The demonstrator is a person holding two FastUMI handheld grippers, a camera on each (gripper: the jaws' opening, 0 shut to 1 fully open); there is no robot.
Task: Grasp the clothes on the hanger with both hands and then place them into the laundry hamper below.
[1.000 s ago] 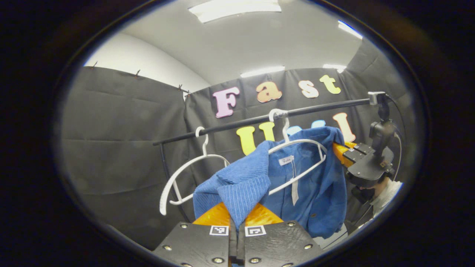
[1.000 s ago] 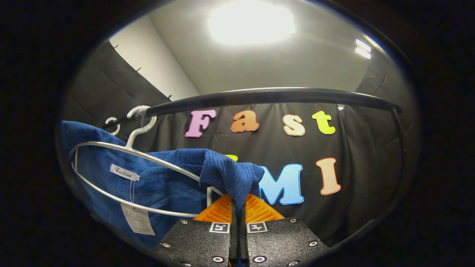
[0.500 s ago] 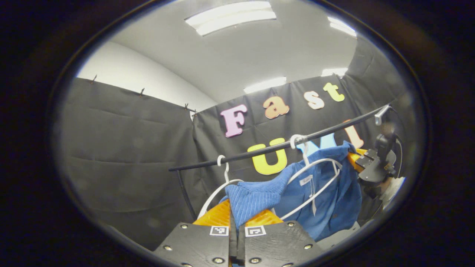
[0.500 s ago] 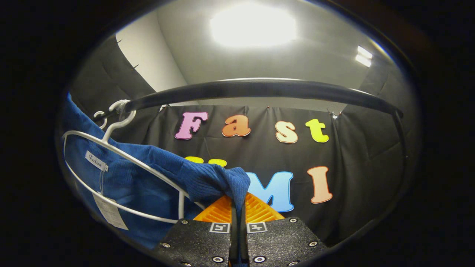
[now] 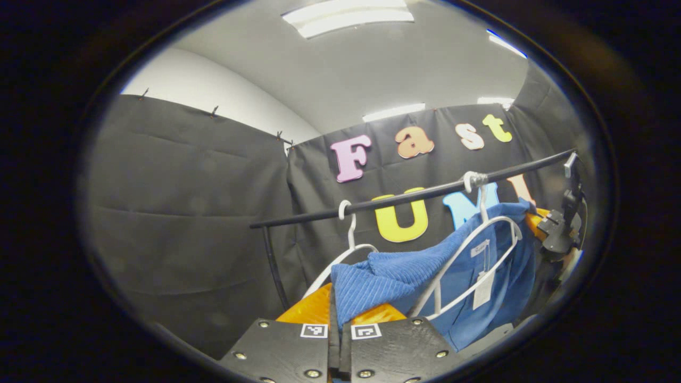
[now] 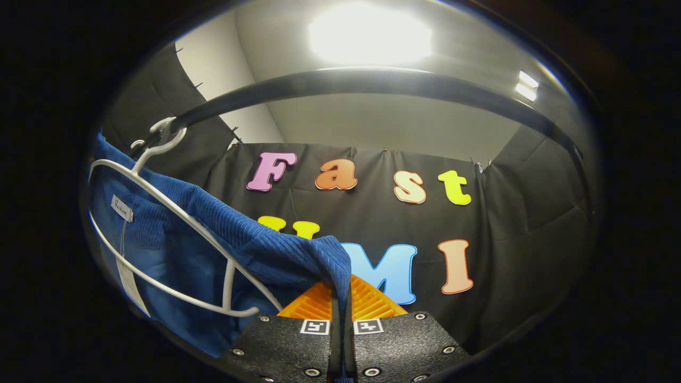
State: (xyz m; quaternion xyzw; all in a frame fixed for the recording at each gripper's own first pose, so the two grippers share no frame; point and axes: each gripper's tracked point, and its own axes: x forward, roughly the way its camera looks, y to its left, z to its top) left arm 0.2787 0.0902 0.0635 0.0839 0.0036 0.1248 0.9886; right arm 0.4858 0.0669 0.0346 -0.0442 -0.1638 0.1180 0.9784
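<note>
Now the left gripper (image 5: 340, 314) has its fingers pressed together on a fold of the blue knit cardigan (image 5: 404, 271). The right gripper (image 6: 340, 303) has its fingers pinched on the other shoulder of the same cardigan (image 6: 250, 250). In the left gripper view, the right gripper (image 5: 553, 231) is far off at the other end of the cloth.

A moment ago the two shoulders sat closer to the white hanger (image 5: 468, 260). Since then both grippers have pulled outward and a little down, and the knit stretches in a long band from the hanger to each pair of fingers. In the right gripper view the black rail (image 6: 372, 85) now sits higher than it did, so that hand has dropped. I think the cardigan is coming off, but it is not free yet.

The middle of the cardigan hangs inside the hanger's loop (image 6: 175, 255), and the hanger hooks on the rail (image 5: 415, 196). That loop could catch the knit as it slides. A paper tag (image 5: 483, 287) dangles from the collar. An empty white hanger (image 5: 346, 250) hangs on the rail just beside the left gripper and could get bumped.
</note>
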